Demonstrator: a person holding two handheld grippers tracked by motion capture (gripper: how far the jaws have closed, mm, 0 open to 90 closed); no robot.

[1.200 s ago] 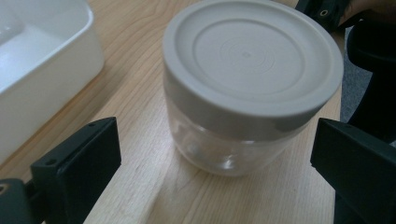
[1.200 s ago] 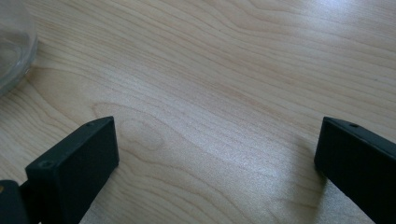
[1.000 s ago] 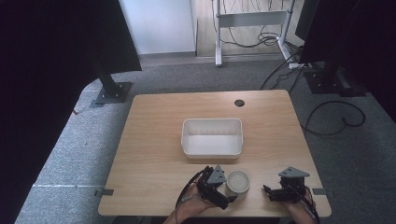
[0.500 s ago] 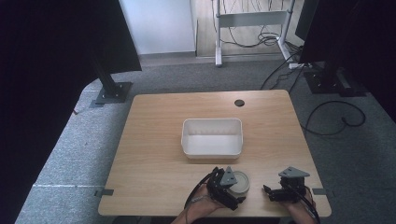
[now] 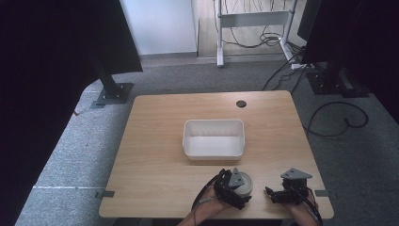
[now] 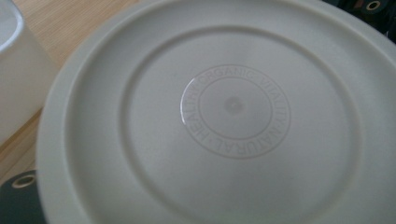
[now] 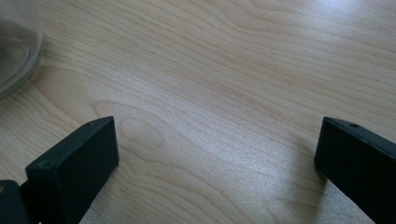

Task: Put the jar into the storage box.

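Observation:
A round off-white container with a lid stands near the table's front edge. Close up in the left gripper view, the lid shows embossed ring lettering. My left gripper hangs right over it, pointing down, open, with one black jaw showing past the lid's lower left edge. I cannot tell whether the jaws touch the lid. My right gripper rests low to the right of the container, apart from it. It stands open over bare wood, and the container's rounded side sits at the upper left.
A white rectangular bin stands at the table's middle, just behind the container; its wall shows in the left gripper view. A round cable hole is at the back. Black stands and cables lie on the floor beyond.
My left gripper has moved right and forward onto the container, and now covers much of its lid. The right gripper has stayed put.

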